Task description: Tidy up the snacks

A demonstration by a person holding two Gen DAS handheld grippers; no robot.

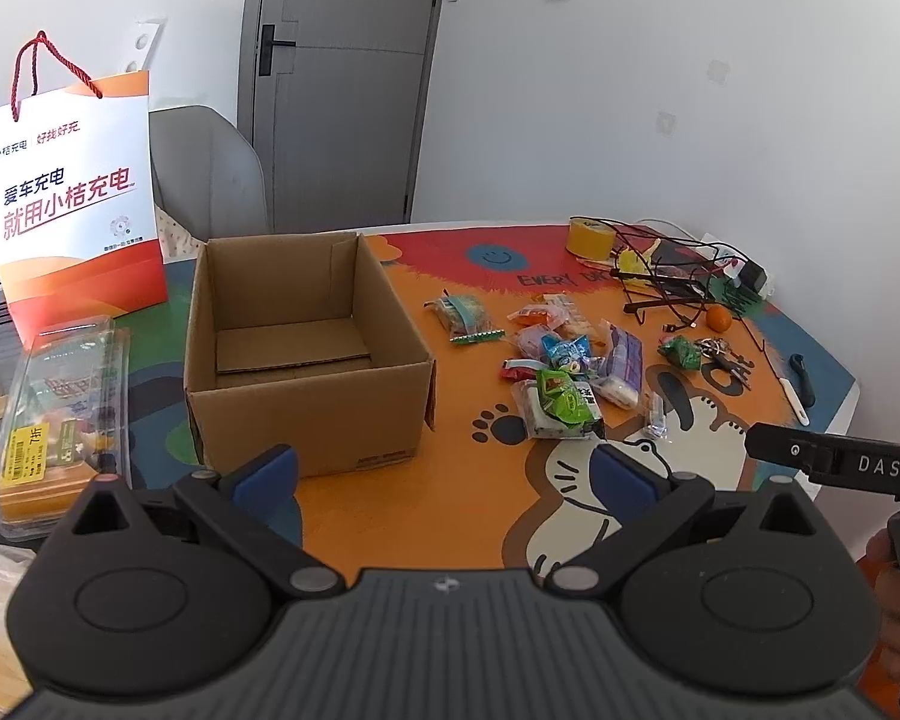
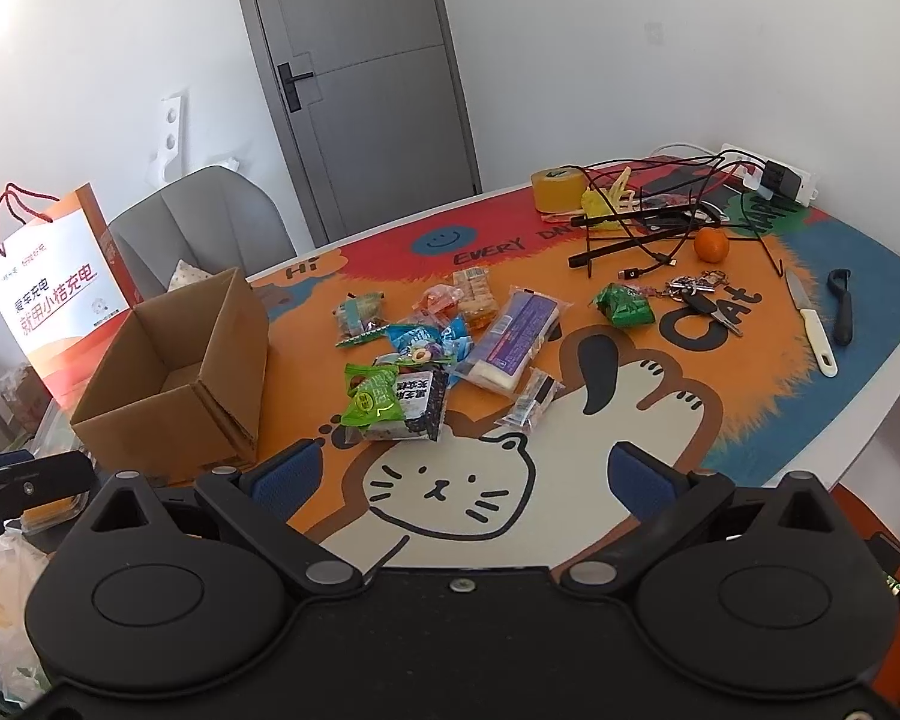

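Fingers wide on both: left gripper and right gripper empty, hovering above the near edge of the desk. Snack packets heaped mid-desk, just right of the empty cardboard box. Likely first step: picking one packet. Best to start with the green packet atop the near side of the pile. Come down over it, close on the crimped edge, lift clear, release low inside the box. Steer clear of the keys and knife.
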